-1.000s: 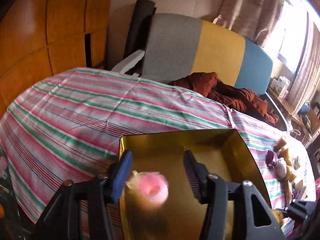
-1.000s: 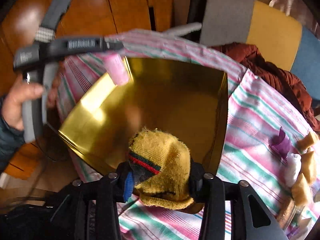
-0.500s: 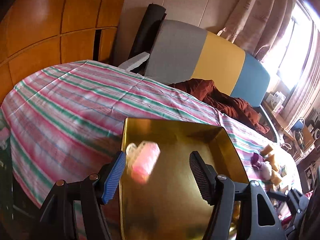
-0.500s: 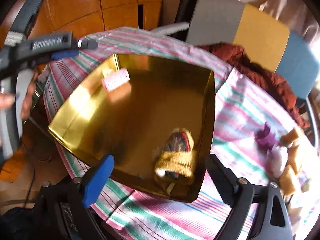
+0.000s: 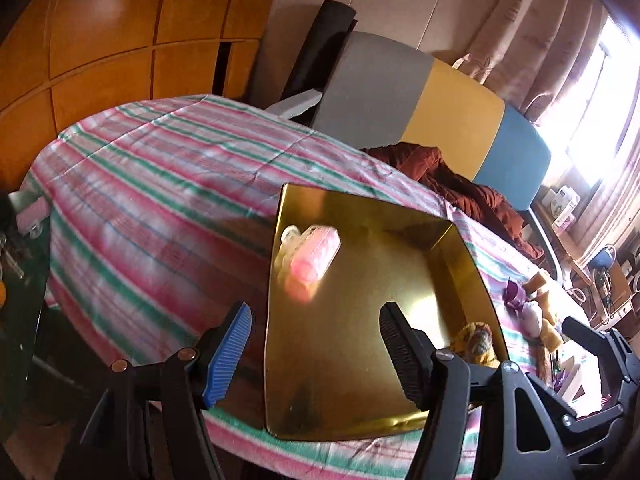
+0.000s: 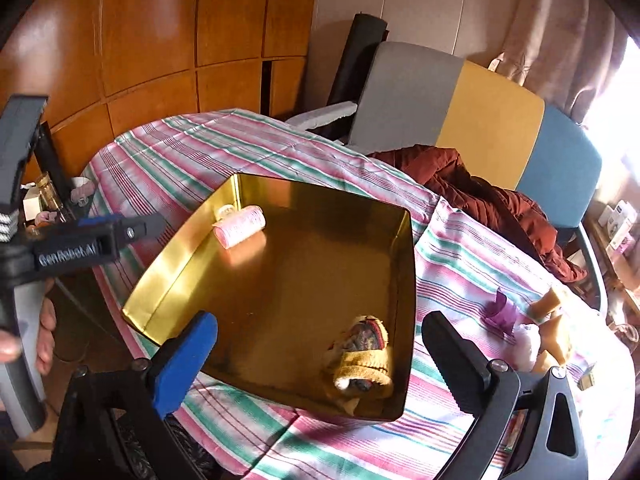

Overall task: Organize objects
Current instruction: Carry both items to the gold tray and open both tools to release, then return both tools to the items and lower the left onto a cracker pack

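We hold both tongs spread and empty over the gold tin [image 6: 240, 272], the right tongs [image 6: 320, 356] having just opened to leave the yellow sock [image 6: 362, 360] in its near corner, the left tongs [image 5: 316, 344] the pink roller [image 6: 240, 226] by the far wall, while unsorted bits [image 6: 536, 328] wait on the striped surface [image 6: 460, 264] beyond.

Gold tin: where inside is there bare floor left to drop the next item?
The gold tin is bare across its middle and far right corner. The pink roller fills the far left corner; the yellow sock takes the near right corner. Outside, the cloth right of the tin is crowded with small items.
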`<state>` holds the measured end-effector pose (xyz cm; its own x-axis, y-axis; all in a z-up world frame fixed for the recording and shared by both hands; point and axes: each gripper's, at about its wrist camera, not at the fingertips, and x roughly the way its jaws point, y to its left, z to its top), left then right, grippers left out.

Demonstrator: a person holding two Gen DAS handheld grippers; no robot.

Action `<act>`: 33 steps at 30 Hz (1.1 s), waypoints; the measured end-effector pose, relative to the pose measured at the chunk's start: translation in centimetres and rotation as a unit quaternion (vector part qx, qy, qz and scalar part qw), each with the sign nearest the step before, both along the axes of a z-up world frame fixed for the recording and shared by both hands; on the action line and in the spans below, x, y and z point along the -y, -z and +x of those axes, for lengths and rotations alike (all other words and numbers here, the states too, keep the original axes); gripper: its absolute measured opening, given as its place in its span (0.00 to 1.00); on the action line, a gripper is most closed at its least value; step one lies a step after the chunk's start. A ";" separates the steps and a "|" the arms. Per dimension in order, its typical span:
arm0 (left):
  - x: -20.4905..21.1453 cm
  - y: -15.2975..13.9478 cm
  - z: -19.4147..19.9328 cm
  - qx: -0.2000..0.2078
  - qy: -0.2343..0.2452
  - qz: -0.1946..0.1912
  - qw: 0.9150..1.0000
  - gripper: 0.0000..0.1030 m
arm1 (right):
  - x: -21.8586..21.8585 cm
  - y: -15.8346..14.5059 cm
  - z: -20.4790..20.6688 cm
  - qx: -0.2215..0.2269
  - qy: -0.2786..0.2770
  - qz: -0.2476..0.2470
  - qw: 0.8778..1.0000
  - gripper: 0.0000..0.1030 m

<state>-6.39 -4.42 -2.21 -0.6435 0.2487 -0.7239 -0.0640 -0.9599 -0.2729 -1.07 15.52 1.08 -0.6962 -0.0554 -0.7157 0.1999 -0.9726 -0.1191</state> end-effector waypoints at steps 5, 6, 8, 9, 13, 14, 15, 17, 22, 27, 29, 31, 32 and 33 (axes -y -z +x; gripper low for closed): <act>-0.3 0.1 0.5 0.003 0.004 -0.004 1.000 0.66 | 0.6 -0.2 0.7 -0.007 -0.002 0.001 1.000 1.00; -0.4 0.0 0.5 0.002 0.005 -0.005 1.000 0.66 | 0.6 -0.2 0.8 -0.009 -0.001 0.001 1.000 1.00; -0.7 -0.1 0.6 0.002 0.009 -0.008 1.000 0.66 | 0.5 -0.2 1.0 -0.010 0.000 -0.002 1.000 1.00; -0.9 -0.2 0.7 0.002 0.011 -0.009 1.000 0.66 | 0.4 -0.2 1.1 -0.011 0.001 -0.004 1.000 1.00; -1.5 -0.4 0.8 0.001 0.017 -0.012 1.000 0.66 | 0.0 -0.3 1.2 -0.013 0.007 -0.006 1.000 1.00; -1.7 -0.4 0.8 0.002 0.018 -0.013 1.000 0.66 | -0.1 -0.3 1.2 -0.013 0.008 -0.007 1.000 1.00; -1.9 -0.4 0.8 0.002 0.020 -0.014 1.000 0.66 | -0.3 -0.3 1.3 -0.013 0.009 -0.008 1.000 1.00; -2.2 -0.6 0.8 0.001 0.024 -0.016 1.000 0.66 | -0.5 -0.3 1.3 -0.013 0.012 -0.009 1.000 1.00; -3.6 -1.0 1.0 -0.005 0.037 -0.033 0.999 0.66 | -1.6 -0.1 1.3 -0.011 0.024 -0.015 1.000 1.00; -5.7 -1.3 1.2 -0.011 0.056 -0.056 0.997 0.66 | -3.3 0.5 1.6 -0.006 0.042 -0.021 0.999 1.00; -7.0 -1.6 1.4 -0.019 0.070 -0.070 0.995 0.66 | -4.2 0.8 1.7 -0.003 0.052 -0.024 0.998 1.00; -8.2 -1.7 1.7 -0.025 0.083 -0.082 0.993 0.66 | -5.2 1.1 1.8 0.000 0.065 -0.025 0.998 1.00; -8.8 -1.7 1.8 -0.027 0.090 -0.087 0.992 0.66 | -5.9 1.3 1.9 0.002 0.072 -0.026 0.997 1.00; -9.4 -1.8 1.9 -0.030 0.098 -0.091 0.990 0.66 | -6.6 1.5 1.9 0.003 0.082 -0.027 0.996 1.00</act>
<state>-4.49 5.03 -0.43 -0.6393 0.2416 -0.7300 -0.2654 -0.9603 -0.0854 0.85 22.10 -0.38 -0.6941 0.0195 -0.7196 0.0392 -0.9971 -0.0647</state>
